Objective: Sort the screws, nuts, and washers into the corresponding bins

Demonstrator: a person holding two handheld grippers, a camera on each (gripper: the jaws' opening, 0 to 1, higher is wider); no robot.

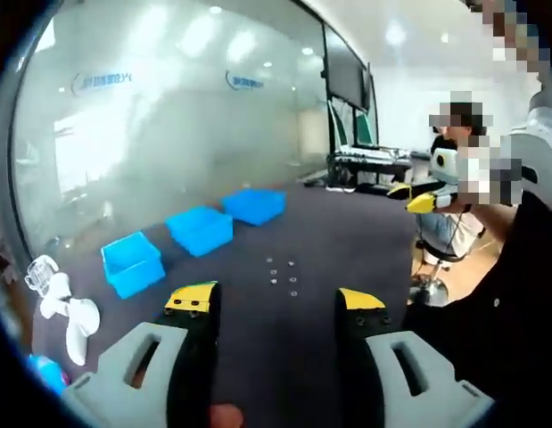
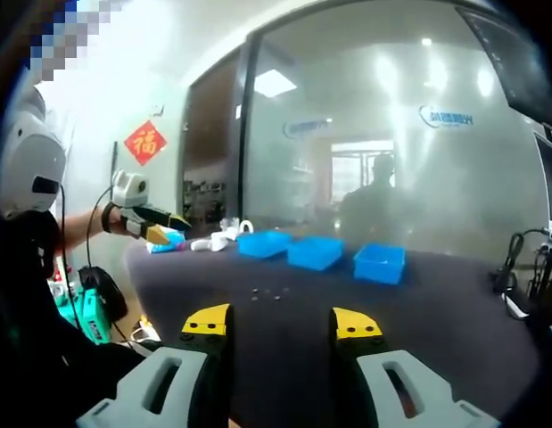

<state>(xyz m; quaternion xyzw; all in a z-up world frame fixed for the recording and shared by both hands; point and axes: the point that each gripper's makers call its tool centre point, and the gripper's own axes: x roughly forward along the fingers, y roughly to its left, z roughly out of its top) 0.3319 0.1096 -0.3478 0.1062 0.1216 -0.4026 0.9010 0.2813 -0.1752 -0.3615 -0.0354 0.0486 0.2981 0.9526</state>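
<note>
Several small screws, nuts and washers lie loose on the dark table, ahead of my left gripper, whose yellow-tipped jaws stand open with nothing between them. Left of the hardware, three blue bins run in a row: near, middle, far. The right gripper comes in from the right, above the table's edge. In the right gripper view, my right gripper is open and empty over the table. Beyond it lie the hardware and the bins. The left gripper hovers at the left.
A white plastic object lies at the table's left end, also seen as white objects near the bins. A frosted glass wall stands behind the table. A person in black stands at the right, with cables and equipment behind.
</note>
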